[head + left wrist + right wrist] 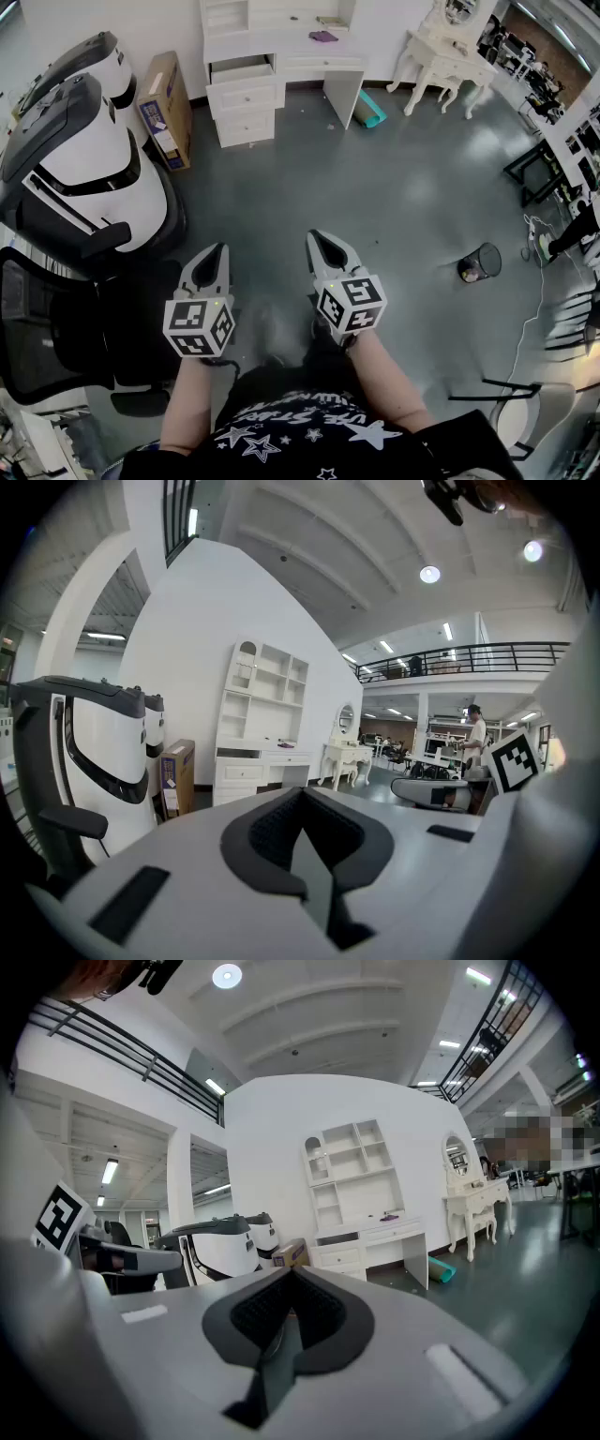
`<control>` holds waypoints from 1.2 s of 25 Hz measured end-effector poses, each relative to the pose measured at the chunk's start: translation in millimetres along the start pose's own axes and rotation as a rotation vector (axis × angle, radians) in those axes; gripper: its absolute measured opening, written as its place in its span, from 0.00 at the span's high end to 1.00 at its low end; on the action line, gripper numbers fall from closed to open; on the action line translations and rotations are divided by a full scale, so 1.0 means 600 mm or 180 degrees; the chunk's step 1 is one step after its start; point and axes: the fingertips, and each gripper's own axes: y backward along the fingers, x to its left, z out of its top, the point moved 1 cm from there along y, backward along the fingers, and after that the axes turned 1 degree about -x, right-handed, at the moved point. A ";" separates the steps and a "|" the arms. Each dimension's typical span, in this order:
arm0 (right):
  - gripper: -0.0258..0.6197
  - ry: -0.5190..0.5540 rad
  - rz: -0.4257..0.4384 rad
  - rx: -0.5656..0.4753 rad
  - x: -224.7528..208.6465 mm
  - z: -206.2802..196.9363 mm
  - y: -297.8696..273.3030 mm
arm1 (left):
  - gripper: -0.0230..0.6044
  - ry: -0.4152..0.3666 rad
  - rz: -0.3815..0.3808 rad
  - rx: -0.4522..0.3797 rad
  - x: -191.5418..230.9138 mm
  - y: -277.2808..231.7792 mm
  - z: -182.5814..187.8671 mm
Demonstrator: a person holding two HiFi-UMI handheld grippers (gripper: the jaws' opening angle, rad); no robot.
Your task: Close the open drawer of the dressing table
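Note:
The white dressing table point(281, 56) stands against the far wall, well ahead of me across the grey floor. Its top left drawer point(242, 70) is pulled out above two closed drawers. My left gripper point(217, 251) and right gripper point(319, 242) are held side by side low in the head view, both pointing toward the table and far from it. Both are shut with nothing between the jaws. The left gripper view shows the dressing table point(255, 761) small beyond the left gripper point(302, 794). In the right gripper view the dressing table point(367, 1234) sits beyond the right gripper point(291, 1274).
Two large white machines point(84, 159) and a cardboard box point(164, 108) stand left of the table. A black office chair point(47, 328) is at my near left. A teal roll point(370, 111), an ornate white table point(445, 56) and a black wastebasket point(480, 262) lie to the right. A person point(475, 733) stands far off.

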 end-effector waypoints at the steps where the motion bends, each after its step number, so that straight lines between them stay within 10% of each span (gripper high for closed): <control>1: 0.96 0.0021 0.0013 -0.0012 0.004 0.002 0.002 | 0.95 -0.0015 -0.0007 -0.0005 -0.002 0.003 0.001; 19: 0.96 -0.0002 0.0229 -0.0118 0.075 -0.008 0.021 | 0.95 0.0017 -0.0260 0.0052 0.015 0.019 -0.037; 24: 0.96 0.0045 0.0183 -0.0035 0.066 -0.022 0.021 | 0.95 -0.0371 -0.0355 0.0074 -0.003 -0.027 -0.044; 30: 0.96 -0.0009 0.0113 -0.0045 0.017 -0.023 -0.038 | 0.95 -0.0151 -0.0054 -0.0057 0.035 -0.067 -0.019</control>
